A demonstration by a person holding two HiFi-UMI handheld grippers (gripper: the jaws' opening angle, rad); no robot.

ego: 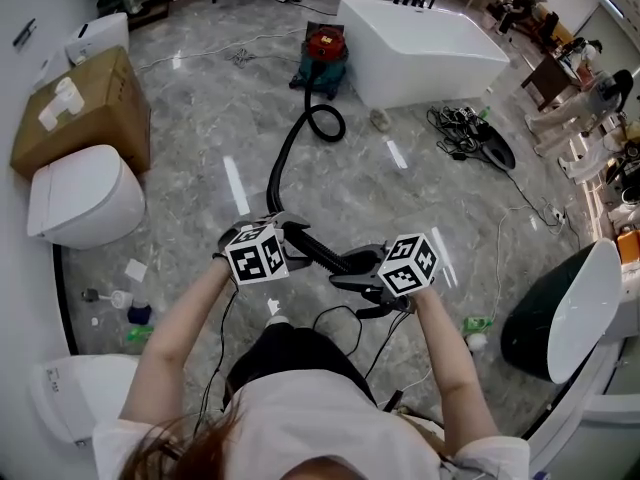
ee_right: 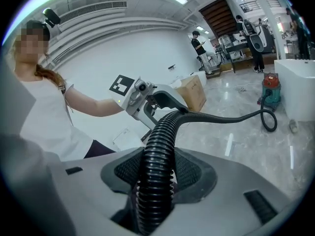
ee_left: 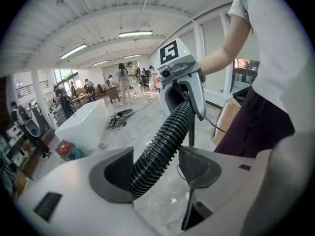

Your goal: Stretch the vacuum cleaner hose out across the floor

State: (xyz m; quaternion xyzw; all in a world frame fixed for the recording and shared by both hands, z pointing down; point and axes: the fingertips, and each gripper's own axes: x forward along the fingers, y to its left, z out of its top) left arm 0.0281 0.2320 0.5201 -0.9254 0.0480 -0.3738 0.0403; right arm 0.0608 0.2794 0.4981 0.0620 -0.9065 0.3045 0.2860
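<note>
Starting at the left, what has the left gripper (ee_left: 157, 168) got?

Nothing gripped. Its jaws stand wide apart, and the hose (ego: 285, 158) lies loosely in the gap, against one pad at most.

And the hose itself?

Black, ribbed and bendy. It leaves the vacuum cleaner (ego: 322, 56) beside the white tub (ego: 420, 48), curls once on the floor (ego: 400, 188), then rises to span between the two grippers. I'd judge it light and springy, likely to curl back when released. The ribs should stop it sliding, so hold it across the ribbed body.

The right gripper (ee_right: 157, 173)?

Jaws closed on the hose, with a pad pressing each side. How much hangs beyond it I can't tell.
</note>
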